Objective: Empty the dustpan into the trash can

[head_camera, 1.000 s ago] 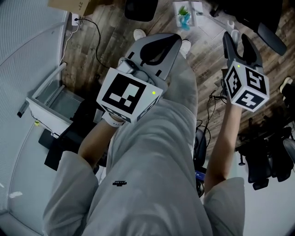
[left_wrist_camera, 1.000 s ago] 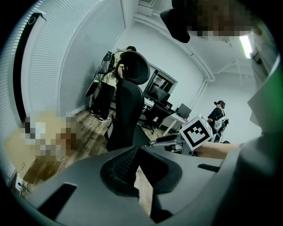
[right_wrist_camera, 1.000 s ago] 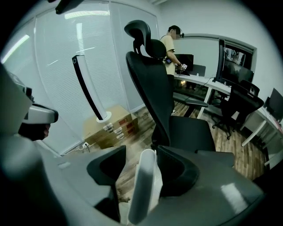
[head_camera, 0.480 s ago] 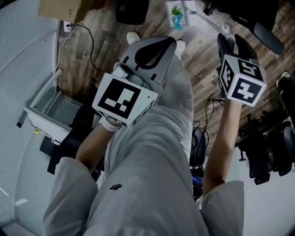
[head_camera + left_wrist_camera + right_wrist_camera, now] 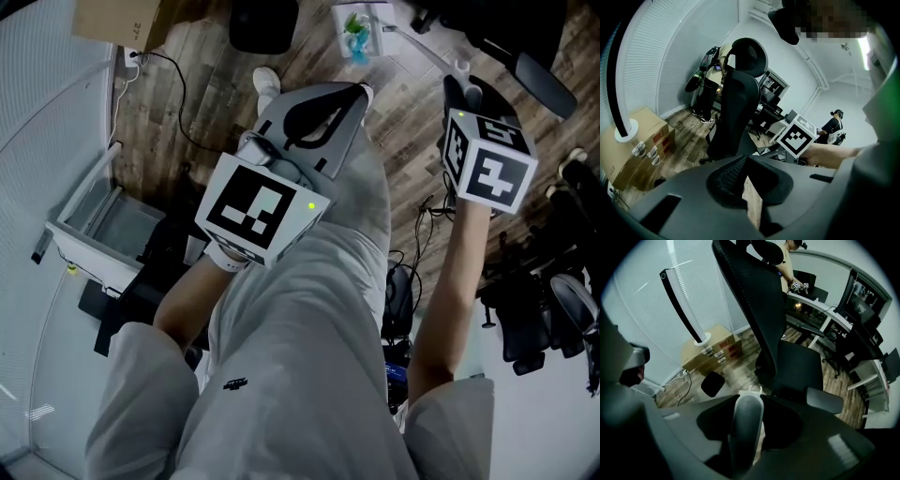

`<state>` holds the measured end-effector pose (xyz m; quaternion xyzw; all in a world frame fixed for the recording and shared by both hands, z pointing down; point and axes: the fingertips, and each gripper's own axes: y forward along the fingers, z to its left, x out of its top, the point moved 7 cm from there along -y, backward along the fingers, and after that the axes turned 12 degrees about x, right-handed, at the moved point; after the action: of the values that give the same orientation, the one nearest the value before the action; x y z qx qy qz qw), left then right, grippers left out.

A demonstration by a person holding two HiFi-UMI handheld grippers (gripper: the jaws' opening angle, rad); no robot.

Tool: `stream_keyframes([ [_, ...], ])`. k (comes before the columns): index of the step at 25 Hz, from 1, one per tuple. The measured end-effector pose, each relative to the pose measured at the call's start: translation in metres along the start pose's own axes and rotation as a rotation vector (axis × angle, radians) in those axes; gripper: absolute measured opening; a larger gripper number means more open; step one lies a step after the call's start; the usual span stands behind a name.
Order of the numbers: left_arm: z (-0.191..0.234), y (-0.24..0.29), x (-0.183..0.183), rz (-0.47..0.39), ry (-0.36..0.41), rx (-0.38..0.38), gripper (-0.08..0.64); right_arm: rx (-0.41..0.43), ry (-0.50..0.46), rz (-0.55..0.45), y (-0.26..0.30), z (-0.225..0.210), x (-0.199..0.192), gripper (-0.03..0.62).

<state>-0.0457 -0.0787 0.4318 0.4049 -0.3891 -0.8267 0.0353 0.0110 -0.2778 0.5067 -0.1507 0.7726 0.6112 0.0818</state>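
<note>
The long white dustpan handle runs across the wood floor from a pale pan with green bits at the top towards my right gripper. In the right gripper view that handle lies between the jaws of the right gripper, its hooked end pointing away. The jaws have just been closing, and a strip of floor still shows beside the handle. My left gripper is lower, over the person's leg; the left gripper view shows the left gripper shut on nothing. A white open-topped bin stands at the left.
A black office chair stands just beyond the handle. A tall fan and cardboard boxes line the wall. A cable trails on the floor, and black chair bases crowd the right. Other people are at desks behind.
The right gripper has sunk and tipped further down over the handle, and its jaws have narrowed. The left gripper has dropped slightly towards the leg.
</note>
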Motion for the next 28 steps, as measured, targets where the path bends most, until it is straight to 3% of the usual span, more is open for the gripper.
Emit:
stream_keyframes([
  [5, 0.005, -0.001, -0.003, 0.0, -0.012, 0.004, 0.002, 0.023, -0.058, 0.087, 0.005, 0.003, 0.004, 0.152],
  [11, 0.004, 0.0, -0.007, -0.007, -0.017, 0.002, 0.002, -0.018, -0.023, 0.133, 0.006, 0.0, -0.001, 0.137],
  [21, 0.002, -0.007, -0.013, -0.003, -0.018, 0.004, 0.002, -0.059, 0.065, -0.013, 0.002, 0.002, -0.013, 0.117],
  [28, -0.005, -0.015, -0.019, 0.004, -0.024, 0.012, 0.002, -0.094, 0.092, -0.051, 0.001, 0.006, -0.022, 0.115],
])
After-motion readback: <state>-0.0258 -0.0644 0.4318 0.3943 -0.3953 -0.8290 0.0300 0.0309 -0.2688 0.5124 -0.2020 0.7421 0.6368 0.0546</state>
